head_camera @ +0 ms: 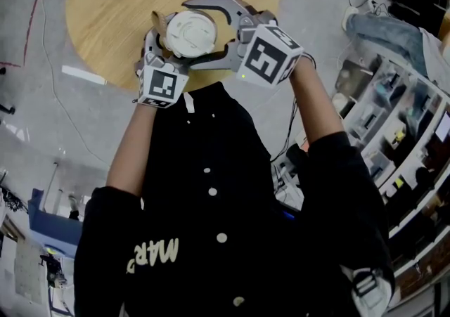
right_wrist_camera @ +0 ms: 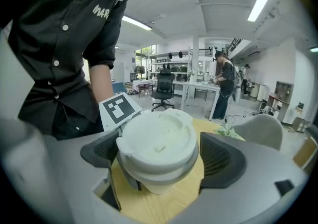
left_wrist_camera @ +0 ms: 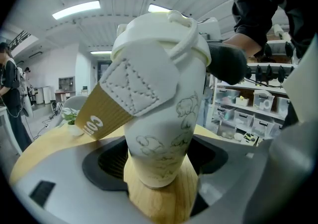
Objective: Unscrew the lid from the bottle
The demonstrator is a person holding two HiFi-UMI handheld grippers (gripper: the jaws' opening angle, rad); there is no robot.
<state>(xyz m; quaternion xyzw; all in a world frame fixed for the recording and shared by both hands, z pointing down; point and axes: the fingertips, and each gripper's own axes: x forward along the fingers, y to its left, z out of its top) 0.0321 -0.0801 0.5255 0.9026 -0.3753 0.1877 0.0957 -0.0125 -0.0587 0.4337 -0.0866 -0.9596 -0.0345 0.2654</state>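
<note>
1. We find the left gripper's pads pressed onto the lower body of the bottle, one on each side.
2. The right gripper's pads are closed around the lid, which sits on the bottle.
3. The bottle is white with faint line drawings. It carries a brown cardboard sleeve and a white stitched patch. The lid is white, with a strap loop.
4. We note that both grippers hold the bottle over the near edge of a round wooden table, in front of the person's chest.
5. The floor is grey. Shelves with bins line one side of the room.
6. Only the head view shows the lid from straight above.
7. Only the left gripper view shows the drawings and the sleeve.
8. Only the right gripper view shows an office chair and a person standing at a desk.
9. A small plant stands on the table.
</note>
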